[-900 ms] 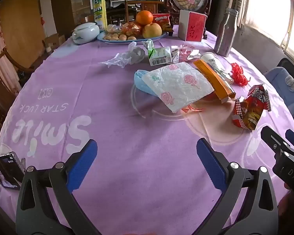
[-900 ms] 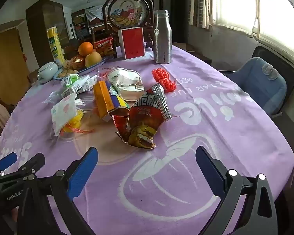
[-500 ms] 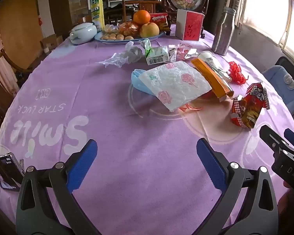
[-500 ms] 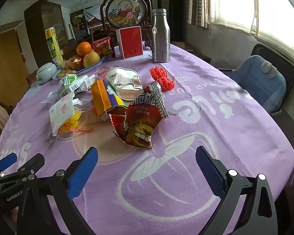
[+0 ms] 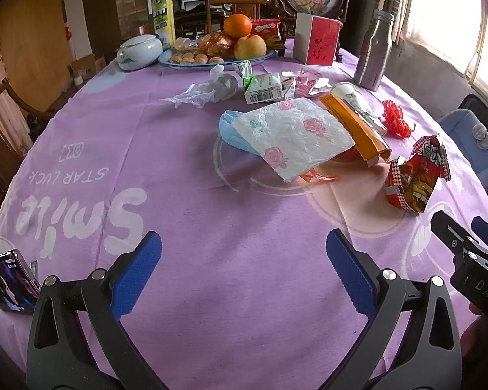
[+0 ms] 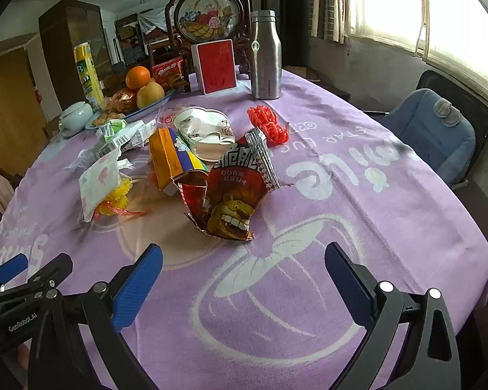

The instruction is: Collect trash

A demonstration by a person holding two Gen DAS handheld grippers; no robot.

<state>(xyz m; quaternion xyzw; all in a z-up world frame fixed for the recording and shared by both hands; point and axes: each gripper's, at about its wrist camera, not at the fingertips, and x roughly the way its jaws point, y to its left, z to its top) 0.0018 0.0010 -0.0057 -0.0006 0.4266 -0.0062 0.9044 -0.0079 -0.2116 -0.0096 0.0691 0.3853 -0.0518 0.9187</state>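
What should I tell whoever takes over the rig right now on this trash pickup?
Left gripper: open, empty, over bare purple tablecloth.
Right gripper: open, empty, just short of the red snack bag.
Trash sits mid-table: rose-print napkin over a blue face mask, orange box, milk carton, clear plastic wrap, red netting.
Done: nothing picked up. Left: all of it; no bin in view.

Daylight floods in from the window (image 6: 439,16), blown out to white glare. The purple-clothed desk (image 5: 195,195) is evenly lit, with soft shadows under the litter. Strong fisheye bending; corners go black. Far room dim, slightly soft.
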